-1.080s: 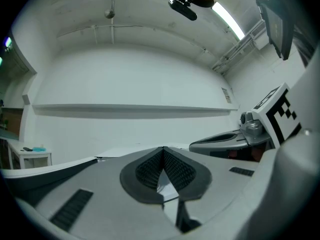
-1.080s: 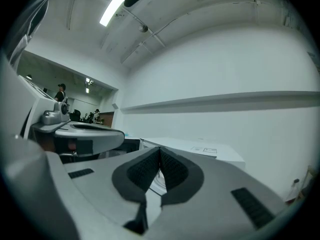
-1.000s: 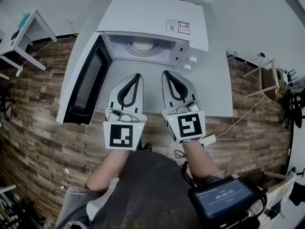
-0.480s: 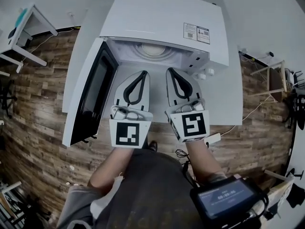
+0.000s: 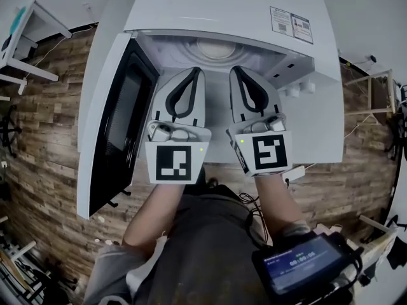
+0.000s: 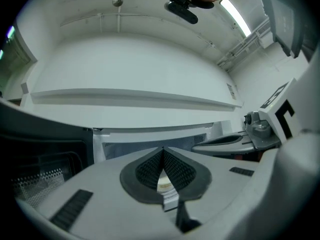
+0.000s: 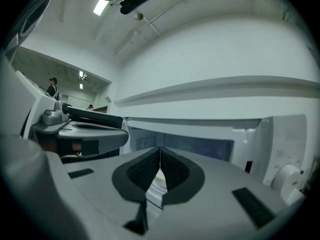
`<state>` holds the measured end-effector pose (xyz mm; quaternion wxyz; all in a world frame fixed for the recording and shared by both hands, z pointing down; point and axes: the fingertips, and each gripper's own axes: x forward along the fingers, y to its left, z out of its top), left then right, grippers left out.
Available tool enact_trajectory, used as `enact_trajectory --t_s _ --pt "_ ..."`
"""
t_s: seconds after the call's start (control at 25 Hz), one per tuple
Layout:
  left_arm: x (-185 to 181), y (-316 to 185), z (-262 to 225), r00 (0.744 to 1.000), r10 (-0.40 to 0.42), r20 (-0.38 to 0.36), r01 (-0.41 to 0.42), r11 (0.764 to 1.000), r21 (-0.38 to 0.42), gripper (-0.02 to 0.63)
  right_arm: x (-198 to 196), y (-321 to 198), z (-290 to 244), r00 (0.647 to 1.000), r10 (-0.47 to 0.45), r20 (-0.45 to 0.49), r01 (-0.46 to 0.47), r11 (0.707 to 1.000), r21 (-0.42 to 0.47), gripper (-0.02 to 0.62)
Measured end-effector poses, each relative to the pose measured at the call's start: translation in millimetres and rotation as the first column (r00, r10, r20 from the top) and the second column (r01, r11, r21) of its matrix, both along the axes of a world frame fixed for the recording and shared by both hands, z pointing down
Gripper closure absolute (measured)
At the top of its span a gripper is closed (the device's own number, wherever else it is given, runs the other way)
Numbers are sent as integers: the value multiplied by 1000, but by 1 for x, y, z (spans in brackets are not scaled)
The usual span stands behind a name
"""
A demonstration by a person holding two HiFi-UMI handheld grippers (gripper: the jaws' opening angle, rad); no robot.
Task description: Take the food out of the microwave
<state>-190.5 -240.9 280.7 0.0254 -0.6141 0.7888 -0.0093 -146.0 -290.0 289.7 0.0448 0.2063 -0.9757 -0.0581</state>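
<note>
1. Head view: The white box-shaped microwave [image 5: 222, 11] stands on the white table [image 5: 331, 129], toward its far edge. Its black-glazed door [image 5: 121, 122] is swung fully out to the left, which leaves the cavity mouth free for both tools.
2. Head view: The food, a pale round dish [image 5: 216, 48], sits at the middle of the turntable on the cavity floor, well inside the mouth.
3. Head view: I hold my left gripper [image 5: 195, 72] and my right gripper [image 5: 236, 72] side by side and level. Their tips are at the cavity mouth, one to each side of the dish's centre line. I judge that this pairing suits a two-sided lift of a round dish.
4. Left gripper view: The jaws are closed tip to tip, with nothing between them. The dish [image 6: 164, 184] shows through the gap below the tips, apart from the pads. The door's perforated screen [image 6: 35, 181] lies at the left.
5. Right gripper view: These jaws are likewise closed and empty, and the dish [image 7: 156, 181] is visible beyond them. The control panel with its white knob [image 7: 286, 176] lies at the right. This tool is lined up with the opening, not the panel.
6. Judgement: The task is in its approach step, and the dish is not yet touched. Both sets of jaws must open before either can take the rim.
</note>
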Motion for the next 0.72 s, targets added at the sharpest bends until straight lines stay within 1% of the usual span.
enact_trajectory --t_s 0.32,0.44,0.56,0.72 --pt "-18 -19 62 999 -8 -38 9 1000 17 598 -10 -18 68 997 67 22 -66 996 -51 592" --pt "-22 -20 84 999 -17 -40 16 1000 -2 598 -8 -23 86 997 81 3 -81 995 -58 592" --pt "-29 -24 96 999 -24 -46 23 1000 -20 598 -12 -28 96 996 92 -15 -93 994 -61 592" --pt "-30 -28 99 999 -23 -46 22 999 -24 598 -17 -30 103 995 95 -37 -97 992 -74 592"
